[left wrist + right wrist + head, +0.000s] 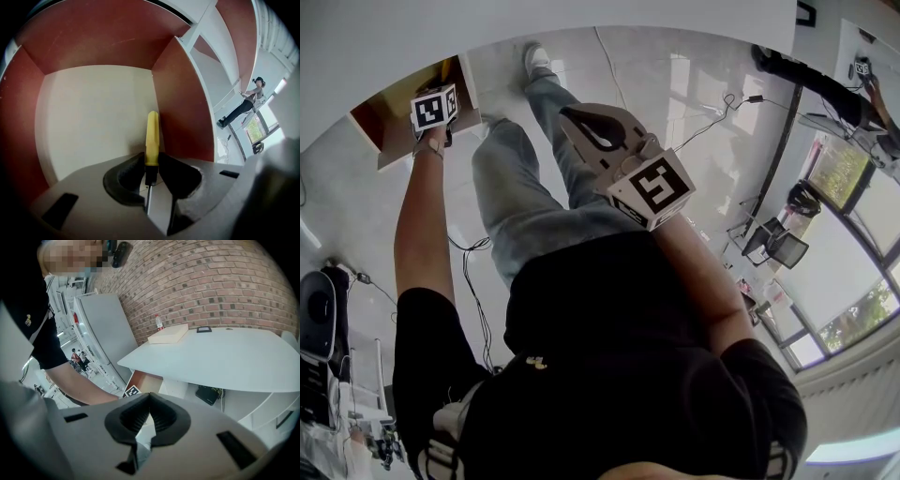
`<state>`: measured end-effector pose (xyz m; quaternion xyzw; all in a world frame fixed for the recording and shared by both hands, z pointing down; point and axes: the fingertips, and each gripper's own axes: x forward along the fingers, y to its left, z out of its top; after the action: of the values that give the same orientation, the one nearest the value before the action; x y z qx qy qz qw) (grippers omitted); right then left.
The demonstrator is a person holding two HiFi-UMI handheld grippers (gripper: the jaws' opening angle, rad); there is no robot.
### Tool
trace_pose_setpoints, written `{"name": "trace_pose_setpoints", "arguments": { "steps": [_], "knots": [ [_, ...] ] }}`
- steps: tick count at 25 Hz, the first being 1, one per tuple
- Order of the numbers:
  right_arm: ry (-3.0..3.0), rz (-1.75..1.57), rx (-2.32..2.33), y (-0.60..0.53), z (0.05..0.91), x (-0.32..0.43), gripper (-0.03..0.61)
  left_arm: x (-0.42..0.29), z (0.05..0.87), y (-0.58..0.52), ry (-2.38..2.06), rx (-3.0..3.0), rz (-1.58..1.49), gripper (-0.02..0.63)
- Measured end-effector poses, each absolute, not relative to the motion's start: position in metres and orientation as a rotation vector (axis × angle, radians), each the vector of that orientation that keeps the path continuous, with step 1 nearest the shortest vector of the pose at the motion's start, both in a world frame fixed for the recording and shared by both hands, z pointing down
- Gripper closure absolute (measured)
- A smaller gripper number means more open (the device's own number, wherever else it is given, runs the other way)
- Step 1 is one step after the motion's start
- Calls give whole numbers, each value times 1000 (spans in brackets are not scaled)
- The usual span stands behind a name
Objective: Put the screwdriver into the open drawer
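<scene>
Left tool (151,159): we clamp the yellow-handled metal screwdriver (152,133) over the red-brown wooden drawer (178,108).
Right tool (149,401): jaws together, empty.
Risk: released from here, it may bounce.

The screwdriver (152,136) has a yellow handle and a black collar. The drawer (93,42) has red-brown walls and a cream bottom. The desk (225,357) is white, and the wall (211,282) behind it shows brown bricks.
</scene>
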<state>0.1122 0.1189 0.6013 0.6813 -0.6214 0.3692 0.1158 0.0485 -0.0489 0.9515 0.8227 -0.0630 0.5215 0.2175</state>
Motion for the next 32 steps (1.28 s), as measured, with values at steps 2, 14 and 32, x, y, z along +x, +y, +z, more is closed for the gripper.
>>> {"name": "trace_pose_setpoints", "arguments": {
  "steps": [2,14,32],
  "knots": [
    [-1817,1080,1996,119,602,112,568,49,952,-48,-171,2277,1449,532],
    [-1848,1046,1992,113,590,107,568,43,929,-46,-173,2280,1449,506],
    [-2053,897,1940,58,531,70,568,2,786,-63,-286,2385,1146,611]
  ]
}}
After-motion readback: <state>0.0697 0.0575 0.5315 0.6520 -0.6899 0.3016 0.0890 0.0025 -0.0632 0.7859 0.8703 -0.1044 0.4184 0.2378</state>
